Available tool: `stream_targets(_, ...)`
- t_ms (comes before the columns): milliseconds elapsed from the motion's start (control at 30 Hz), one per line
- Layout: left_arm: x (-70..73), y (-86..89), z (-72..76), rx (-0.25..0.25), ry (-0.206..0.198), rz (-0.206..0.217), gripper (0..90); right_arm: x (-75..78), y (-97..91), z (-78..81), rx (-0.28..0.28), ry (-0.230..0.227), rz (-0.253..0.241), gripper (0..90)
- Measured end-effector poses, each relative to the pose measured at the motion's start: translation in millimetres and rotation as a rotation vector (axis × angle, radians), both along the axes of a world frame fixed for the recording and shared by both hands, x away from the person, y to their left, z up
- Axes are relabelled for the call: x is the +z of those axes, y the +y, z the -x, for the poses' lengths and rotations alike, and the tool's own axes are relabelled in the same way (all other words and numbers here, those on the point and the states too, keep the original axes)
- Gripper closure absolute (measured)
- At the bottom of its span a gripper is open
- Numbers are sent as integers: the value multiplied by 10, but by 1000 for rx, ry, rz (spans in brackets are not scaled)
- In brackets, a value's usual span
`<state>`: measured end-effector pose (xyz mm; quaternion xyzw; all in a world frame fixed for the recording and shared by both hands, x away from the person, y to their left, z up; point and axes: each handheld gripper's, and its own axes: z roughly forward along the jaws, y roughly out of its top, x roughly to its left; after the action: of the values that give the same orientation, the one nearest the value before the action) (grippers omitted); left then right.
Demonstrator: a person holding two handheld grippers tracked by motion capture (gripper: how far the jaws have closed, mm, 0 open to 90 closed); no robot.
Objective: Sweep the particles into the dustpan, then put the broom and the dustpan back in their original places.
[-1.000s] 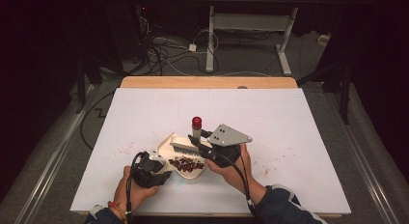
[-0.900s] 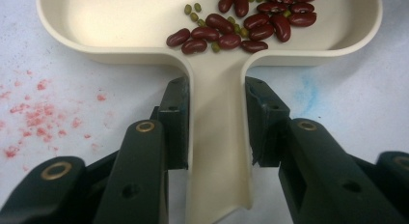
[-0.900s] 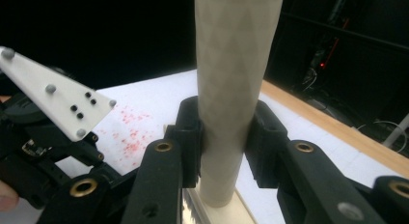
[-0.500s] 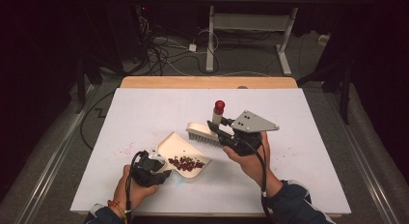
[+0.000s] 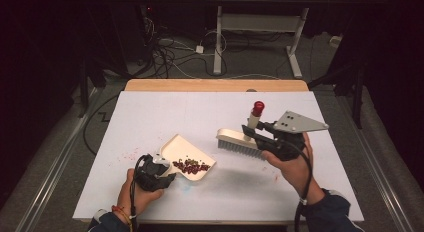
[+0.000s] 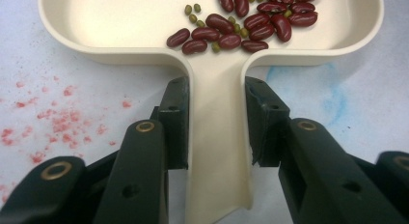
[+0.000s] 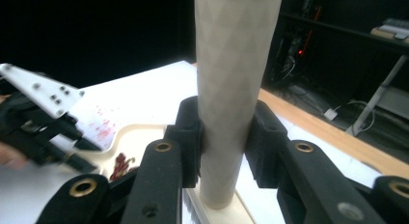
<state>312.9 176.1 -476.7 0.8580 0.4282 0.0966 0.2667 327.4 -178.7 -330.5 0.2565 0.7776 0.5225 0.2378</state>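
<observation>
Left gripper (image 6: 214,122): jaws clamped on both sides of flat cream plastic handle of cream plastic dustpan (image 6: 217,137), pads (image 6: 176,122) pressing both edges. Just ahead of fingertips, pan tray resting on white table sheet (image 5: 160,112), holding a pile of dark red kidney beans (image 6: 241,26) mixed with small green mung beans (image 6: 193,14). Red crumb stains (image 6: 53,127) on sheet just left of left jaw, faint blue smudge (image 6: 313,89) right of right jaw.

Right gripper (image 7: 226,137): jaws closed tight on pale cylindrical upright handle of cream hand brush (image 7: 231,79), pads (image 7: 190,132) gripping shaft low, near its base. In high view, red knob tops handle above fingers; bristle head (image 5: 239,144) below and left of fingers, lifted off table, well apart from dustpan. Grey three-cornered plate (image 5: 299,123) on top of gripper.
</observation>
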Motion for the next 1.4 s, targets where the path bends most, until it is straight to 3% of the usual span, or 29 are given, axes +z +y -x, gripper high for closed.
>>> stream_targets(233,7,33,-18,38,-8,10,639,13,-478,113,4,56,49,700)
stream_targets(500,14,115,-76,90,-22,9,640,-43,-1020,162,-53,134,69,701)
stream_targets(700,3,146,-155,132,-41,2,639,-35,-1259,230,-47,182,92,700)
stream_targets(833,-14,172,-201,172,-41,13,639,-74,-1312,229,-17,220,105,700)
stream_targets(1067,-19,248,-303,258,-57,21,638,-243,-1254,69,32,299,145,699)
stream_targets(1200,-17,266,-395,302,-58,33,639,-280,-1249,-9,18,332,132,698)
stream_targets(1400,-28,245,-527,357,-59,40,638,-291,-1187,-146,-9,332,127,697)
